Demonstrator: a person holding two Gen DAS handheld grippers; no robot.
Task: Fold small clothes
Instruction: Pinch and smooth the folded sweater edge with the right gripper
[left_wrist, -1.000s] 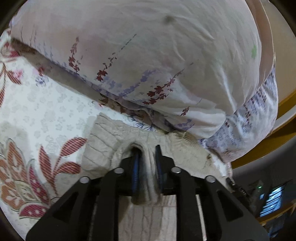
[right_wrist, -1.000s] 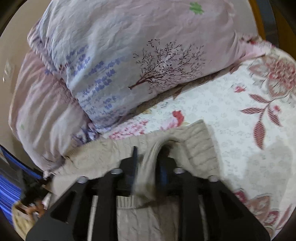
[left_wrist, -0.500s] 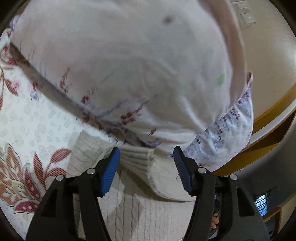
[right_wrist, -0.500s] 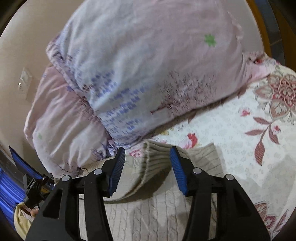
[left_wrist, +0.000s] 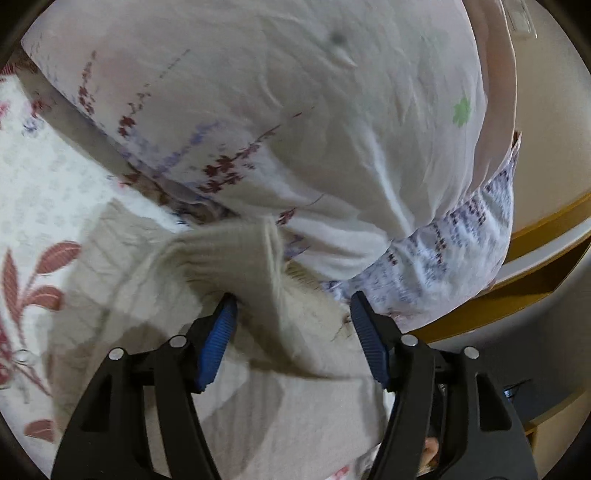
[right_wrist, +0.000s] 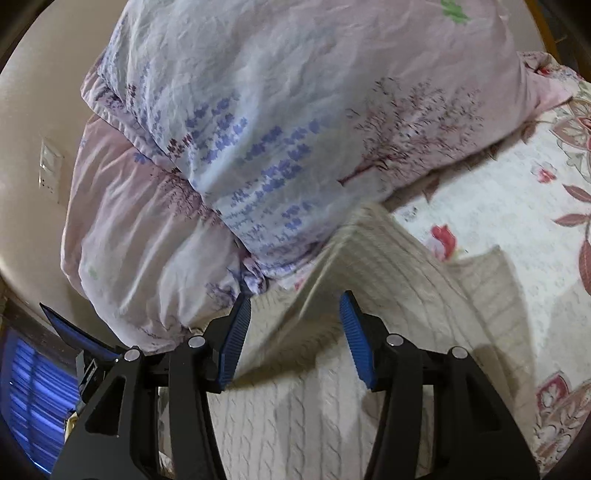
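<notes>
Both tools have just been opening, and the cream sweater (left_wrist: 229, 258) now lies loose between the spread pads. The left tool (left_wrist: 291, 314) stands open around a ribbed cuff or hem in the lower middle of its frame. The right tool (right_wrist: 293, 314) is also open, with a raised ridge of the same sweater (right_wrist: 388, 266) between its pads but not pinched.

The step in hand looks like letting go after laying a fold. To do it well, draw each tool straight back along its own fingers so the ridged blue pads (left_wrist: 216, 339) do not snag the knit and drag the fold open. The raised ridge in the right view probably needs pressing flat before the next fold.

The sweater is a thick cable knit with ribbed edges, soft and springy, so it tends to hump up rather than crease sharply. It lies on the bed (right_wrist: 517, 192), whose cover is a pale quilted cloth printed with red flowers and leaves. Just behind it, filling the upper part of both frames, are plump pillows (left_wrist: 295, 110) in thin, wrinkled cotton with purple and maroon sprigs; the sweater's far edge touches them.
</notes>
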